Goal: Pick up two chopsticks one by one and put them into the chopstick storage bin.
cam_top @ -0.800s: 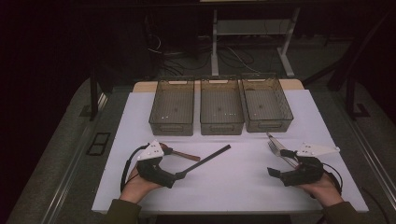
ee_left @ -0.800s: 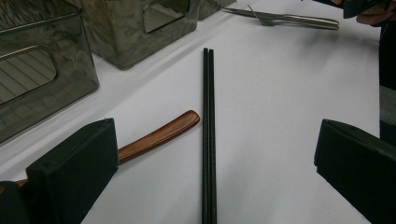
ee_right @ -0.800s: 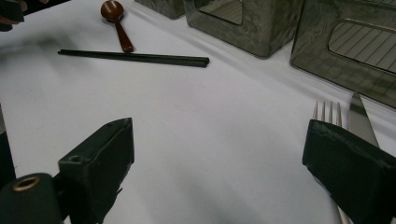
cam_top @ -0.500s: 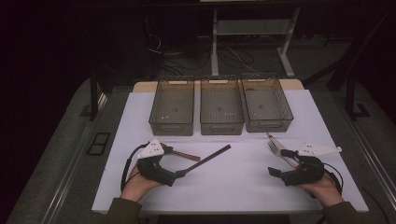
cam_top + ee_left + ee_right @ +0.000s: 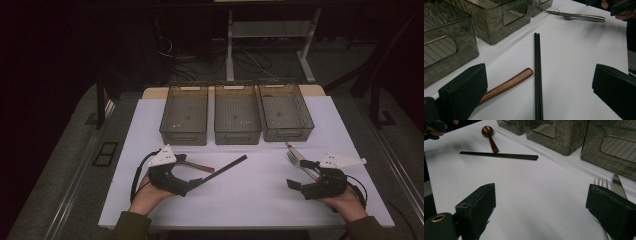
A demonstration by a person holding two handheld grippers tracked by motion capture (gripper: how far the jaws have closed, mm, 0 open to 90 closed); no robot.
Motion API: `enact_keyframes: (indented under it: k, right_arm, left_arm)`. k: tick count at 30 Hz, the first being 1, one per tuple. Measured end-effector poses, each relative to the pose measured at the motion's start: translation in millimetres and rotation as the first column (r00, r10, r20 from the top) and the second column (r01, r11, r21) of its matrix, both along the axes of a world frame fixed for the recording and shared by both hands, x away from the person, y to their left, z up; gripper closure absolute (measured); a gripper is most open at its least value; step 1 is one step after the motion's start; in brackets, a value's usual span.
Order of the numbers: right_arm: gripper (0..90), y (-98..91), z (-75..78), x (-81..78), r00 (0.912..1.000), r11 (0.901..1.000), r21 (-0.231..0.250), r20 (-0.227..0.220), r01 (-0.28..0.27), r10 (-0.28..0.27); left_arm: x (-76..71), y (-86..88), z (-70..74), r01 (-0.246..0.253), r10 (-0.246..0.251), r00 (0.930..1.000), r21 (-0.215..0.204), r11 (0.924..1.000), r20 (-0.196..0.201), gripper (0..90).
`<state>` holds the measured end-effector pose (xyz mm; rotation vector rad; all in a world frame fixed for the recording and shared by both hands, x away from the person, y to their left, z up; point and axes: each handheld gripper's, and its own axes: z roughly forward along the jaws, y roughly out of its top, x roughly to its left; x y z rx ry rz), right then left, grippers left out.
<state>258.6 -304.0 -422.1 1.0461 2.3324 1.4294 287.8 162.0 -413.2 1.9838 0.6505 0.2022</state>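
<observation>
**Both hand-held grippers released at the near edge of the desk, cutlery lying loose**

We rest the left hand-held gripper (image 5: 192, 184) on the white desk (image 5: 250, 200) at the near left, its jaws spread wide and gripping nothing. In the left gripper view, the black chopsticks (image 5: 538, 75) lie side by side as a pair on the desk between those spread jaws, touched by neither. The wooden spoon (image 5: 506, 85) lies just left of them there, its handle end close to the chopsticks and its other end hidden behind the left jaw. From the high view, the chopsticks (image 5: 225, 170) run from the left gripper diagonally toward the far right, and the spoon (image 5: 197, 166) sits just beside the gripper's far side.

We keep the right hand-held gripper (image 5: 295, 185) at the near right, jaws likewise wide apart and empty. A metal fork (image 5: 295, 157) and a knife (image 5: 617, 183) lie together just beyond it on its far side; in the right gripper view they sit beside the right jaw, partly hidden behind it.

Three smoky clear bins (image 5: 236, 120) stand in a row along the far side of the desk, well apart from both grippers. The room around the desk is dark.
</observation>
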Motion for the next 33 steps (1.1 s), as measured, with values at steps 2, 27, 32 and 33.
enact_keyframes:
  k: [2, 27, 32, 33]
  right_arm:
    - [8.5, 0.0, 0.4, 0.3, 1.0000, 1.0000, 0.007, -0.002, -0.001, 0.001]
    - [8.5, 1.9, -0.1, 1.7, 0.9999, 0.9998, 0.018, 0.000, -0.012, 0.012]
    - [8.5, 1.6, 0.4, 1.6, 1.0000, 0.9997, 0.022, 0.000, -0.008, 0.008]
    - [8.5, 1.6, 0.4, 1.6, 1.0000, 0.9997, 0.022, 0.000, -0.008, 0.008]
  left_arm:
    - [1.1, -1.4, 1.1, 0.001, -0.001, 1.0000, -0.006, 1.0000, 0.001, 0.0]
    - [15.4, -20.5, 8.8, 0.015, -0.015, 0.9999, -0.009, 0.9999, 0.009, 3.0]
    - [19.3, -26.2, 9.9, 0.022, -0.022, 0.9997, -0.001, 0.9998, 0.006, 4.0]
    - [19.3, -26.2, 9.9, 0.022, -0.022, 0.9997, -0.001, 0.9998, 0.006, 4.1]
